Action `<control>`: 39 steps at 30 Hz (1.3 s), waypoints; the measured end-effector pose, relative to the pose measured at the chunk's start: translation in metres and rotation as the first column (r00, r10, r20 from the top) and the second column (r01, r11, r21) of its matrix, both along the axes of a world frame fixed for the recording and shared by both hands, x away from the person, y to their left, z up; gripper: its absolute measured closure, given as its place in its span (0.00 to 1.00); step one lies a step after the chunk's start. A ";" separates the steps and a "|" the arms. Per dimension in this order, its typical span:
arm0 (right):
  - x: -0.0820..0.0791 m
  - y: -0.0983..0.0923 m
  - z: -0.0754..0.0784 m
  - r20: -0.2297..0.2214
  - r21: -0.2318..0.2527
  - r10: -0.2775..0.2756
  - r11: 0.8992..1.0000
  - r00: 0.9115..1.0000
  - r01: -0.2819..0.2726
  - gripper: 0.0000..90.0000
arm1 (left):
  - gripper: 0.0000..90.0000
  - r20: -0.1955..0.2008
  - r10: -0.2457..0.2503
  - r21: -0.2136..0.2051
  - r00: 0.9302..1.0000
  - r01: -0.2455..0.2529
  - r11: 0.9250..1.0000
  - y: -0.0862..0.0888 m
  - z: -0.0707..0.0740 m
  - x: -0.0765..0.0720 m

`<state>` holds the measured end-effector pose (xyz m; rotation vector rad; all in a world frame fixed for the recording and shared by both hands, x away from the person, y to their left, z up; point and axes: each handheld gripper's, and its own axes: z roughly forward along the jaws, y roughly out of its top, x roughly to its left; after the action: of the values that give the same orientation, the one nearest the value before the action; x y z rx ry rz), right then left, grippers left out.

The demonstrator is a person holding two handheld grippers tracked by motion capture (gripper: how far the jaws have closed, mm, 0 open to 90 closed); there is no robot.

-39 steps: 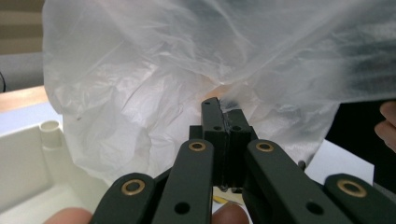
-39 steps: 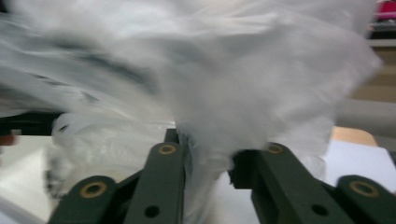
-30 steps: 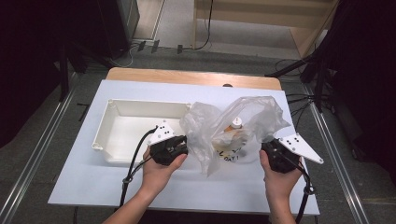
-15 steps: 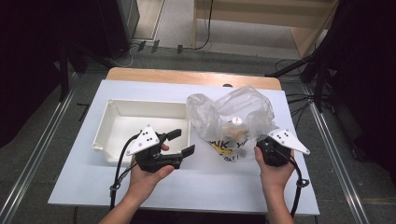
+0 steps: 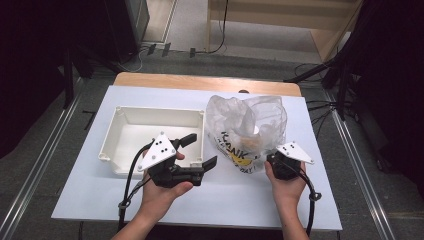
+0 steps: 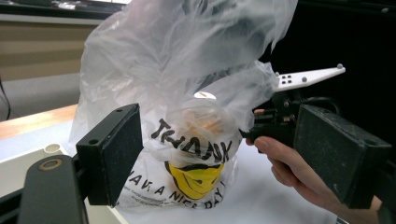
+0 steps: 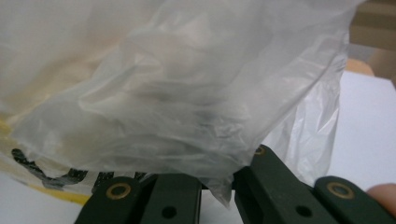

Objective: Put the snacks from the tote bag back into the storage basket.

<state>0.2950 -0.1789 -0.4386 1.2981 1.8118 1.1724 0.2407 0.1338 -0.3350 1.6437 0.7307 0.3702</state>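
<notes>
While the right gripper [image 5: 278, 161] pinches the plastic bag [image 5: 247, 127], seemingly holding food, the left gripper [image 5: 199, 151] has just spread, empty.

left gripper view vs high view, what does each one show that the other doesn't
Left gripper view alone: the smiley face printed on the plastic bag, seen close between the left gripper's own wide-open jaws.

High view alone: the white tray beside the bag, the white table, the left gripper as a whole, open with nothing between its jaws, and the floor beyond.

Both: the bag with its black lettering, and the right gripper pinching the bag's edge, with its white plate on top.
</notes>
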 end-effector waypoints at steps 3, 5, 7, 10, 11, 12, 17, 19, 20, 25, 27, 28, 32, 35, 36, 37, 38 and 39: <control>0.001 0.002 -0.014 -0.041 -0.018 0.006 1.000 0.999 -0.007 1.00 | 0.18 0.006 0.015 0.021 1.000 -0.016 1.000 -0.007 0.000 0.002; 0.002 0.004 -0.018 -0.057 -0.028 0.010 1.000 0.998 -0.012 1.00 | 0.19 0.008 0.020 0.043 1.000 -0.020 0.999 -0.013 0.002 0.004; 0.002 0.005 -0.021 -0.071 -0.035 0.015 0.999 0.997 -0.018 1.00 | 0.19 -0.006 0.030 0.057 1.000 -0.029 0.998 -0.019 0.002 0.008; 0.003 0.007 -0.025 -0.086 -0.045 0.023 0.999 0.996 -0.027 1.00 | 0.19 -0.018 0.035 0.050 0.999 -0.034 0.998 -0.026 0.000 0.015; 0.002 0.008 -0.026 -0.093 -0.050 0.023 0.998 0.995 -0.028 1.00 | 0.20 -0.020 0.036 0.050 0.999 -0.035 0.998 -0.028 0.000 0.017; 0.003 0.008 -0.027 -0.091 -0.056 0.026 0.998 0.995 -0.031 1.00 | 0.20 -0.019 0.032 0.053 0.999 -0.031 0.998 -0.031 -0.001 0.019; 0.001 0.008 -0.025 -0.091 -0.056 0.030 0.998 0.995 -0.035 1.00 | 0.24 -0.007 0.029 0.074 1.000 -0.028 0.997 -0.048 -0.002 0.027; 0.000 0.008 -0.024 -0.090 -0.055 0.031 0.998 0.995 -0.037 1.00 | 0.25 -0.003 0.032 0.081 0.999 -0.032 0.996 -0.052 -0.001 0.030; -0.001 0.008 -0.023 -0.087 -0.057 0.033 0.998 0.996 -0.038 1.00 | 0.30 0.002 0.037 0.086 0.999 -0.037 0.996 -0.057 -0.001 0.035; -0.003 0.008 -0.022 -0.077 -0.071 0.042 0.996 0.996 -0.047 1.00 | 0.39 0.009 0.071 0.107 0.997 -0.072 0.992 -0.068 0.001 0.047; -0.004 0.007 -0.021 -0.077 -0.072 0.045 0.996 0.996 -0.051 1.00 | 0.48 0.013 0.112 0.118 0.994 -0.113 0.987 -0.074 -0.001 0.054; -0.004 0.007 -0.021 -0.075 -0.073 0.048 0.996 0.996 -0.053 1.00 | 0.51 0.012 0.122 0.128 0.992 -0.123 0.984 -0.075 -0.003 0.058; -0.005 0.005 -0.020 -0.071 -0.066 0.058 0.996 0.996 -0.063 0.99 | 0.71 -0.024 0.118 0.144 0.993 -0.113 0.983 -0.075 -0.014 0.067; -0.006 0.003 -0.019 -0.068 -0.056 0.061 0.996 0.996 -0.065 0.99 | 0.88 -0.057 0.115 0.137 0.992 -0.107 0.985 -0.073 -0.023 0.071; -0.006 0.003 -0.019 -0.068 -0.056 0.061 0.996 0.996 -0.065 0.99 | 0.92 -0.057 0.115 0.137 0.992 -0.107 0.985 -0.073 -0.023 0.071; -0.006 0.001 -0.017 -0.062 -0.047 0.062 0.997 0.996 -0.065 0.99 | 0.96 -0.071 0.119 0.144 0.990 -0.108 0.984 -0.071 -0.029 0.073; -0.007 0.000 -0.016 -0.058 -0.042 0.062 0.997 0.996 -0.065 0.98 | 0.99 -0.080 0.120 0.147 0.989 -0.108 0.983 -0.071 -0.032 0.074; -0.007 0.000 -0.016 -0.058 -0.042 0.062 0.997 0.996 -0.065 0.98 | 1.00 -0.080 0.120 0.147 0.989 -0.108 0.983 -0.071 -0.032 0.074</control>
<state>0.2884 -0.1791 -0.4551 1.2689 1.9216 1.1337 0.3148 0.0631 -0.3667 1.7660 0.8854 0.4419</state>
